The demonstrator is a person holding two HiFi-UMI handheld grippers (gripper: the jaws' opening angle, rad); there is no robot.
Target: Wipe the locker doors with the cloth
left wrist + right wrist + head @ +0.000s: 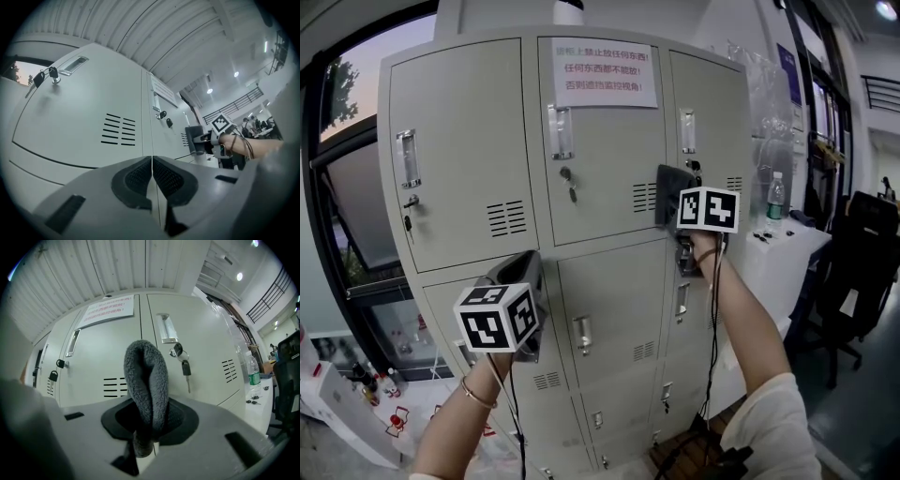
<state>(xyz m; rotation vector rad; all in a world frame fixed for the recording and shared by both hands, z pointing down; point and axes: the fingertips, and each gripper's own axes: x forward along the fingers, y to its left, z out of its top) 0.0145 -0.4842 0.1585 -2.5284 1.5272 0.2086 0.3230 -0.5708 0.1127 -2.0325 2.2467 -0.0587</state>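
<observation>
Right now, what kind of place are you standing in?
Probably an office or workshop hall, not a home. A bank of grey metal lockers with keys in the doors fills the view, and to the right stand a white desk with a water bottle on it and a black office chair.

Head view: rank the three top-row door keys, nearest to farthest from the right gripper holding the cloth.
1. The right door's key, just above the right gripper and its cloth.
2. The middle door's key, to the left.
3. The left door's key, at the far left.
</observation>
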